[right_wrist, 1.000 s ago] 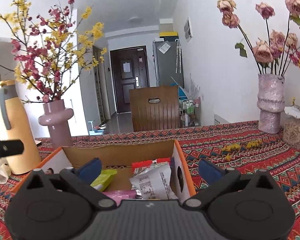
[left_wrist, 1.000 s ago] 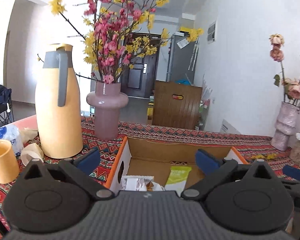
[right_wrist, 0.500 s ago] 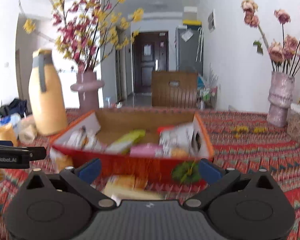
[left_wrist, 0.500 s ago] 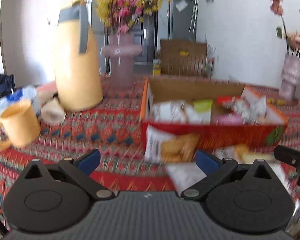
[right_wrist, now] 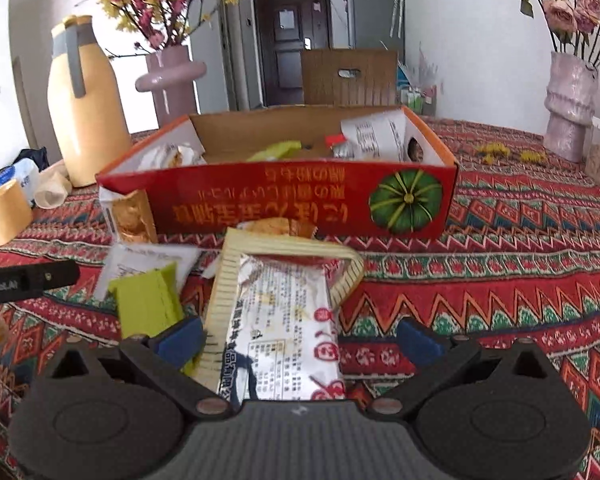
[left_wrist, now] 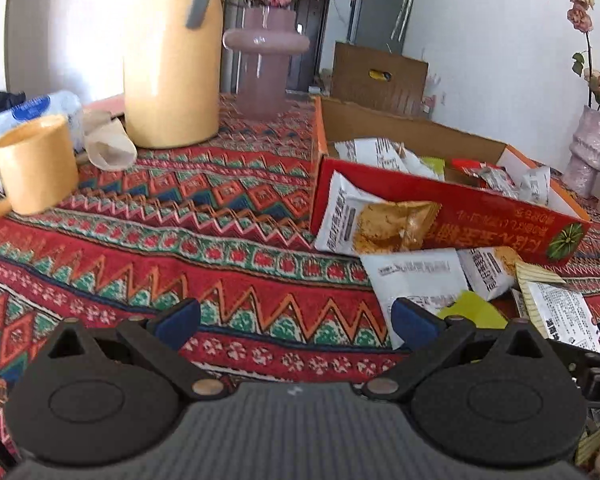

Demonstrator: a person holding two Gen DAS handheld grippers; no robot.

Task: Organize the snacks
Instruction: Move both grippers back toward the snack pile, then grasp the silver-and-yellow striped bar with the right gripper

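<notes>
Snacks lie loose on your patterned bench before the red cardboard box [right_wrist: 300, 208].
Your right tool [right_wrist: 298, 338] gapes, released, around a silver, cream-edged printed packet [right_wrist: 280, 320]; your left tool [left_wrist: 296, 320] hangs released above the cloth beside a white packet [left_wrist: 416, 280].

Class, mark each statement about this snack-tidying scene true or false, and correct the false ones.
1. Both hand-held grippers, left and right, are open. True.
2. The red box holds no snacks. False: several packets lie inside.
3. A silver packet lies between the right gripper's fingers. True.
4. The yellow mug stands inside the box. False: it stands on the tablecloth.
</notes>
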